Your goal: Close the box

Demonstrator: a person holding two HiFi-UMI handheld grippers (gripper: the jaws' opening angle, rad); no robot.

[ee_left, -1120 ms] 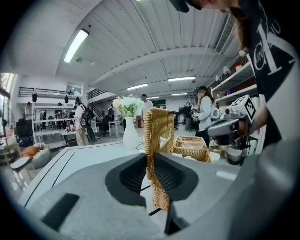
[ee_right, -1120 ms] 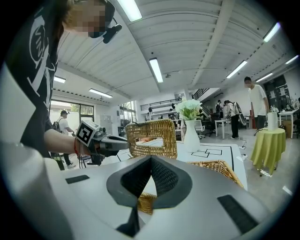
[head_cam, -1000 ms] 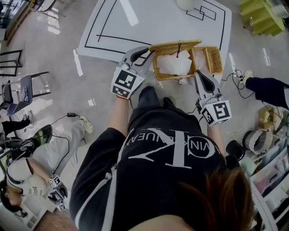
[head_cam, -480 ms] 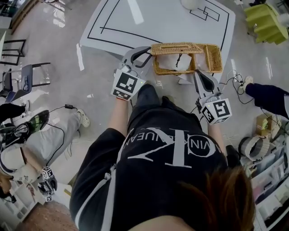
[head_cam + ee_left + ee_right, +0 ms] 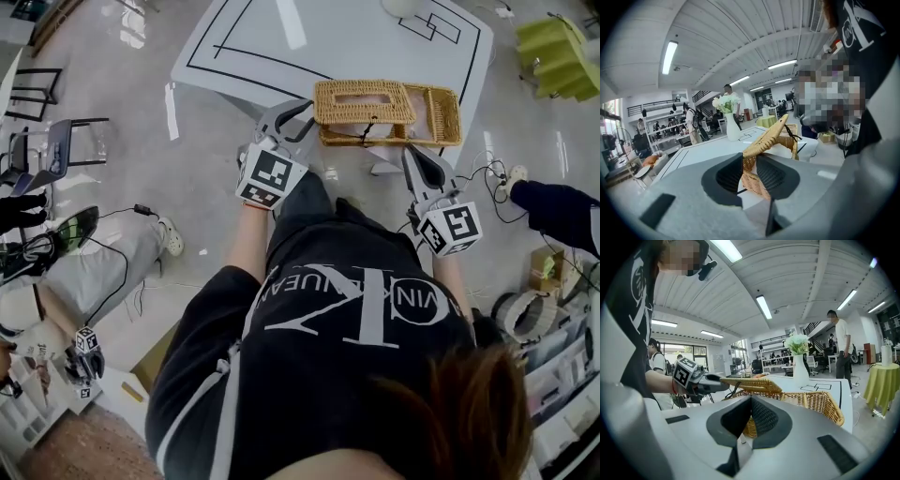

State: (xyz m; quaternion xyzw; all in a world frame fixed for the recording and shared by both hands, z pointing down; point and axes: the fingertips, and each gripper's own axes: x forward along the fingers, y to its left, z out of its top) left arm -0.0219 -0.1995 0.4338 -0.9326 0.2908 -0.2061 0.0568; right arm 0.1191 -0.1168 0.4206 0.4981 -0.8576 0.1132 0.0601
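I note a glossy grey floor [image 5: 202, 178], a white table [image 5: 375, 47] lined in black, a black chair [image 5: 56, 159] well apart, a ribbed white ceiling [image 5: 740, 28] with strip lights [image 5: 764, 307], and a green-draped table [image 5: 881, 380].

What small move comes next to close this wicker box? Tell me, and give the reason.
Probably lower the left hand-held gripper slightly so the lid settles on the wicker box. The lid's left edge sits between its jaws, and the left gripper view shows a gap between lid and rim.
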